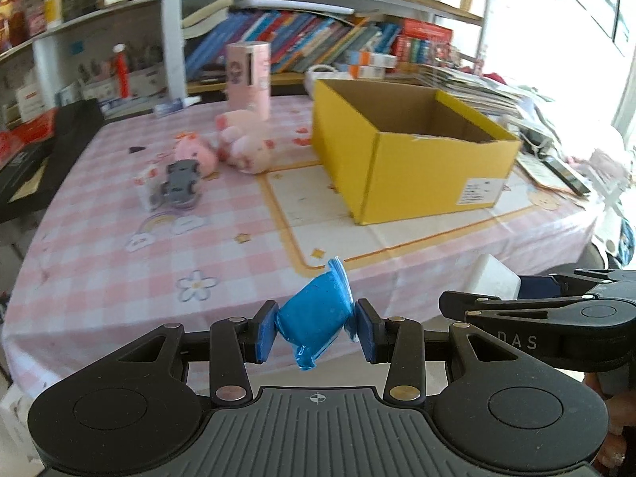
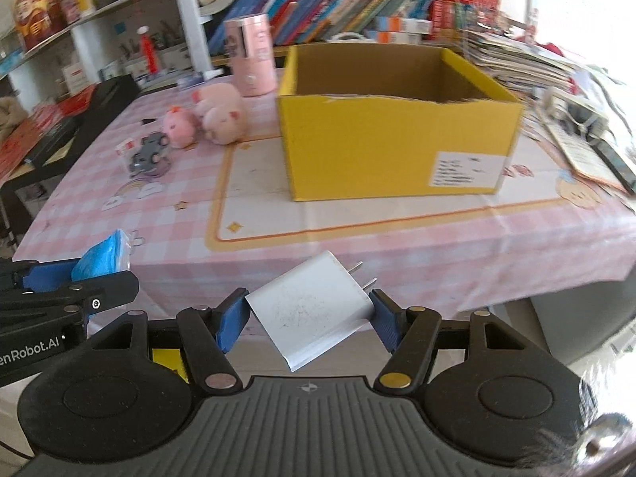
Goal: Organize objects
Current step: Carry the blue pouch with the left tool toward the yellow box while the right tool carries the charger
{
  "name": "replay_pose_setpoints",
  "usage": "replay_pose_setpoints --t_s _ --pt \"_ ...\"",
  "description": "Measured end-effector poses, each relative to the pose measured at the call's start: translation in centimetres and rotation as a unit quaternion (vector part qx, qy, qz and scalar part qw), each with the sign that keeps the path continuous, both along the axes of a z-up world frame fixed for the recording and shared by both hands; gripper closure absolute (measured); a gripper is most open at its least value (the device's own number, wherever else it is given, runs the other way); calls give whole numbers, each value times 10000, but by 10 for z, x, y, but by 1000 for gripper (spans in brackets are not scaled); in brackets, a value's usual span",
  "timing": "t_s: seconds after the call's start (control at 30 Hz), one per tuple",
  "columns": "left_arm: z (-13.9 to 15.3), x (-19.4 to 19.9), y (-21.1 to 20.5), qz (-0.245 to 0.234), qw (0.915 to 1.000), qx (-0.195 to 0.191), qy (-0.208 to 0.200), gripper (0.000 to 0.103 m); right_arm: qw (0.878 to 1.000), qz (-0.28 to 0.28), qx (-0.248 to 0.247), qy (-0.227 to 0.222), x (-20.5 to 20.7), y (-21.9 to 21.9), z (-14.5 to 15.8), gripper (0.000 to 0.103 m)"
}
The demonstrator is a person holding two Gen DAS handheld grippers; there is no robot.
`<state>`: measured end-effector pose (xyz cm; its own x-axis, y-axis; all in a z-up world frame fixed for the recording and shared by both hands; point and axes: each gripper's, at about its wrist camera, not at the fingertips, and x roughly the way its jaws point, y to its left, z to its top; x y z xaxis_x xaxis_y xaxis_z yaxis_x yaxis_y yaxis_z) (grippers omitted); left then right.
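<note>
Two grippers, both loaded. The left gripper [image 1: 316, 328] is pinching a soft blue packet [image 1: 314, 318] between its blue pads [image 1: 265, 330]; the packet is sitting tilted, one crimped end sticking up and away toward the yellow box [image 1: 413, 151]. The right gripper [image 2: 308, 314] is clamping a white charger [image 2: 314, 306] across its flat sides, prongs pointing up and toward the box, body canted so its long axis is running diagonally across the jaws.

Both are hanging short of the near edge of the table [image 2: 397, 238], on the near side of the box, side by side — the left one is showing at the left edge of the right wrist view.

The box is standing open-topped on the pink checked cloth, ahead of both grippers. From the right gripper it is lying nearly straight ahead; from the left gripper it is sitting ahead and off to the right. So the right arm looks nearer and better lined up — my read is the charger goes in first, lifted over the near wall.

Left of the box and further back: a grey toy car [image 1: 181, 183], two pink plush toys [image 1: 242, 143], and behind those a pink cylinder [image 1: 249, 75] standing upright. All are lying loose on the cloth, not yet in the box. The box interior is mostly hidden from here; the part in view is looking empty.
</note>
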<state>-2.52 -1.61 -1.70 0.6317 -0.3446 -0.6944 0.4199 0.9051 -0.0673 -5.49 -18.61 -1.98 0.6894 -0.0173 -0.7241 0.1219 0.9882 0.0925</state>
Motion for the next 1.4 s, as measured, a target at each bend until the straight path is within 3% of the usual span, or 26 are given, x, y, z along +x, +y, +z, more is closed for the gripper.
replay_pose_setpoints --t_s 0.43,1.4 --pt "0 -4 -35 -584 9983 1 -5 63 9976 -691 13 33 -27 -34 0 40" --pt "3 12 -78 -953 9953 60 -130 63 9950 -994 67 33 -18 -73 0 40"
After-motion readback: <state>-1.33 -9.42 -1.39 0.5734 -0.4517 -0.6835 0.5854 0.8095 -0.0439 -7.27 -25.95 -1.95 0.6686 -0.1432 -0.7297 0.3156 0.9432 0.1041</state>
